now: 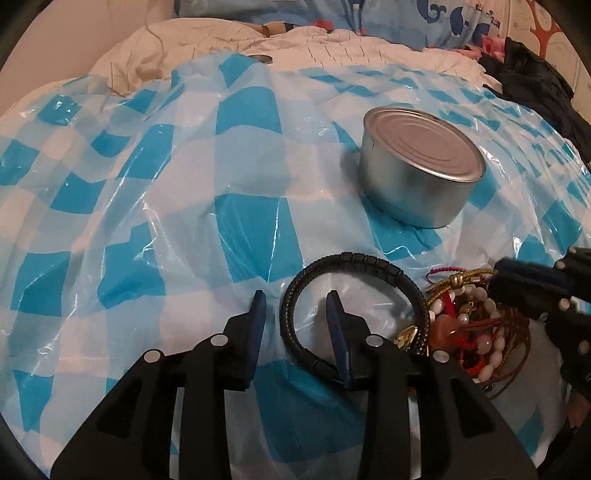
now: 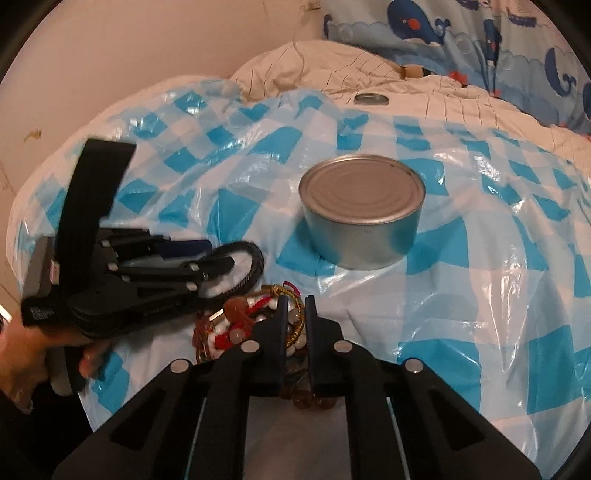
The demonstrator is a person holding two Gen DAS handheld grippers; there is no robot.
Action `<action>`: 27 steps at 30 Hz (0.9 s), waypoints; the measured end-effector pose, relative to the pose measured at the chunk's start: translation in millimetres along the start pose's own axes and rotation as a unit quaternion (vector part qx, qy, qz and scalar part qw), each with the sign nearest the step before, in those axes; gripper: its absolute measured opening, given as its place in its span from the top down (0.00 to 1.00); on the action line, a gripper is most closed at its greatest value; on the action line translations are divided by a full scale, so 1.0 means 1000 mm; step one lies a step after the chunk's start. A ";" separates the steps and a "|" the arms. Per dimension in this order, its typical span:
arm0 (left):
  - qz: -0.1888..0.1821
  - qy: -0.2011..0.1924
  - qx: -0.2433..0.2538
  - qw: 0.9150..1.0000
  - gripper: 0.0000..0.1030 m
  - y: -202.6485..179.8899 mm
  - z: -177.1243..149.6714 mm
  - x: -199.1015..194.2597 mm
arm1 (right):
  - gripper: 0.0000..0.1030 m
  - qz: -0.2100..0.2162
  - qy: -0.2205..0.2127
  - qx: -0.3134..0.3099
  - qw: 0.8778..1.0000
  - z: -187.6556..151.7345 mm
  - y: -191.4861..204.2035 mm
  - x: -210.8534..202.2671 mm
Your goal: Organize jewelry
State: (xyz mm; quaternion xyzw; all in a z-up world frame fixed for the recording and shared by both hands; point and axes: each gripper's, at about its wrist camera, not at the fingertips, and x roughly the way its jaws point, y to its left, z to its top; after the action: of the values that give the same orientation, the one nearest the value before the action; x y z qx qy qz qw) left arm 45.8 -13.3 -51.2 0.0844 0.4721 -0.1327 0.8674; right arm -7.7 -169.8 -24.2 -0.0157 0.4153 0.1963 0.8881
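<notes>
Two grippers: both low in frame, working one heap on a bed.
Left gripper: bottom centre of its own view; jaws part open, astride one side of the black bracelet; no pad pressing on the cord, so nothing held.
Right gripper: bottom centre of its view; jaws nearly closed, nipping gold and white bead strands at the heap's near edge.
Black bracelet: braided cord ring, lying flat, touching the heap's left side; lower centre of the left view. Judged light, springy, keeps its hoop; take across the cord, not at the clasp.
Jewelry heap: tangle of white beads, red thread, gold chain, amber pieces, brown cord; lower centre-left of the right view. Judged light, limp, prone to snag; a strand lifted will likely drag its neighbours. Pinch one strand at a free loop and raise slowly.
Sheet: blue-and-white check plastic, creased, glossy; likely slippery under small pieces.
Tin: round metal can, ribbed top closed, mid-frame beyond the heap, apart from it.
Lid: small metal disc on the white quilt, upper centre.
Whale bedding: top right, farthest.
</notes>
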 end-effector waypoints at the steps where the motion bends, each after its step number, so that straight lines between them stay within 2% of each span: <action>1: 0.001 0.002 0.000 1.000 0.67 0.000 0.000 0.001 | 0.82 0.005 0.017 0.000 1.000 -0.001 0.000 0.005; 2: 0.004 0.002 0.001 1.000 0.63 0.000 0.001 0.002 | 0.65 0.007 0.015 0.011 1.000 -0.003 -0.004 0.005; 3: 0.015 0.001 0.000 1.000 0.52 0.001 0.001 0.002 | 0.50 0.013 0.009 0.023 1.000 -0.003 -0.007 0.003; 4: 0.028 0.000 -0.002 1.000 0.43 0.001 0.001 0.002 | 0.43 0.002 0.000 0.034 0.999 -0.001 -0.010 -0.001; 5: 0.050 -0.001 -0.005 0.999 0.25 0.002 0.002 0.003 | 0.37 -0.006 -0.009 0.037 0.999 -0.001 -0.012 -0.005; 6: 0.071 0.000 -0.010 0.997 0.12 0.004 0.002 0.005 | 0.36 -0.010 -0.014 0.041 0.999 0.000 -0.015 -0.007; 8: 0.083 0.001 -0.018 0.996 0.07 0.008 0.000 0.007 | 0.36 -0.006 -0.009 0.050 0.999 -0.001 -0.019 -0.006; 10: 0.073 -0.006 -0.029 0.997 0.07 0.013 -0.003 0.010 | 0.34 -0.010 0.001 0.052 0.999 -0.002 -0.019 -0.003; 13: 0.040 -0.012 -0.056 0.998 0.07 0.025 -0.009 0.013 | 0.24 -0.029 0.003 0.055 0.998 -0.005 -0.019 -0.004; 15: 0.017 -0.016 -0.073 0.997 0.07 0.033 -0.014 0.016 | 0.13 -0.040 0.001 0.067 0.997 -0.010 -0.026 -0.008; 17: 0.010 -0.017 -0.079 0.997 0.07 0.035 -0.016 0.016 | 0.12 -0.051 0.005 0.094 0.994 -0.014 -0.038 -0.009; 20: 0.014 -0.016 -0.076 0.997 0.07 0.033 -0.016 0.017 | 0.10 -0.040 0.015 0.133 0.990 -0.017 -0.052 -0.007; 27: 0.014 -0.016 -0.075 0.997 0.07 0.032 -0.016 0.017 | 0.07 -0.052 0.023 0.106 0.993 -0.019 -0.046 -0.001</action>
State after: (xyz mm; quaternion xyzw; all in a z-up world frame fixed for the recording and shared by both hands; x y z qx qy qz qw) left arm 51.3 18.6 -73.1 0.0233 0.4658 -0.0856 0.8805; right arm -5.7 -216.1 -42.5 0.0525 0.4527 0.1040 0.8840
